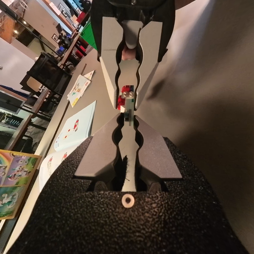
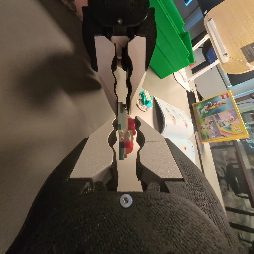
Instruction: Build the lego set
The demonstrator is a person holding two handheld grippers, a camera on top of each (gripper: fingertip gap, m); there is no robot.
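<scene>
In the right wrist view, the right gripper (image 2: 125,118) is seen tip to tip with the left gripper (image 2: 123,110), and a small lego assembly (image 2: 125,136) of pale green plate, tan studded brick and red pieces is held in the air between them. The plate edge is pressed against one finger (image 2: 101,137) of the right gripper, while a gap is left beside the red pieces on the other side; whether this gripper is clamped on the build cannot be told. The far end of the plate is pinched between the nearly closed fingers of the left gripper.

In the left wrist view, the left gripper (image 1: 127,115) is seen narrowed around the thin end of the assembly (image 1: 127,99), with the right gripper (image 1: 125,108) opposite.

Farther off on the grey table (image 2: 165,88), a teal and white lego model (image 2: 144,101) is seen, then an open instruction booklet (image 2: 177,121), then a yellow-edged set box (image 2: 218,116). A green bin (image 2: 169,38) is placed at the table's far end. Two smaller booklets (image 1: 79,89) are seen beyond the open one.
</scene>
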